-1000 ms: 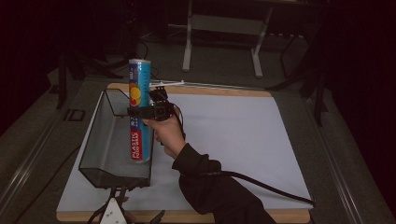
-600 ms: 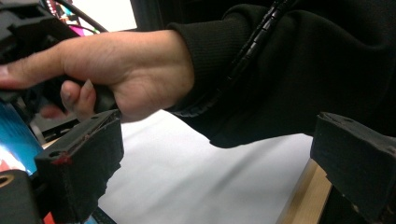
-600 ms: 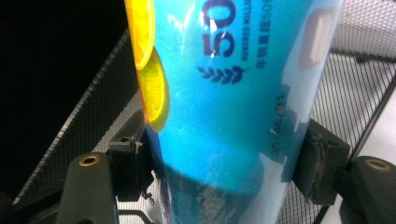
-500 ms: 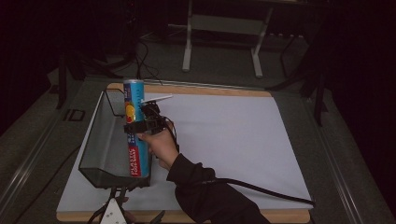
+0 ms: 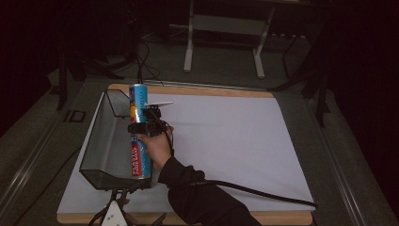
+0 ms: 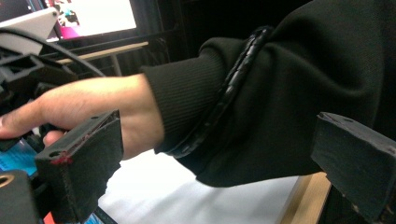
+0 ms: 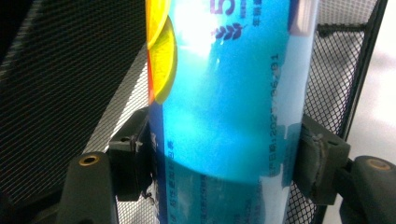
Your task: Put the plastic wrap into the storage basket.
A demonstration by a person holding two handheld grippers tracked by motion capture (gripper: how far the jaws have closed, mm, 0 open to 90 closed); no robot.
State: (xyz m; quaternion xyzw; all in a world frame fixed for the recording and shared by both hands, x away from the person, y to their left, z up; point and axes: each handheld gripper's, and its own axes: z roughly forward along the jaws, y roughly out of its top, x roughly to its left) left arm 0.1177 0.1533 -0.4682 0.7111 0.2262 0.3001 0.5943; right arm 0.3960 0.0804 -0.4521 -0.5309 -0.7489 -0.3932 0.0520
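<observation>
One tall blue can (image 5: 139, 136), clamped at its middle by the right hand-held gripper (image 5: 147, 126), and it has dropped lower and further left than a second ago. It now stands upright at the right wall of the black mesh basket (image 5: 101, 155), left of centre in the high view, its lower end down by the basket's near corner. Both jaws press its sides. At the bottom edge, the left hand-held gripper (image 6: 219, 172) hangs open on nothing above the desk (image 5: 235, 136).
</observation>
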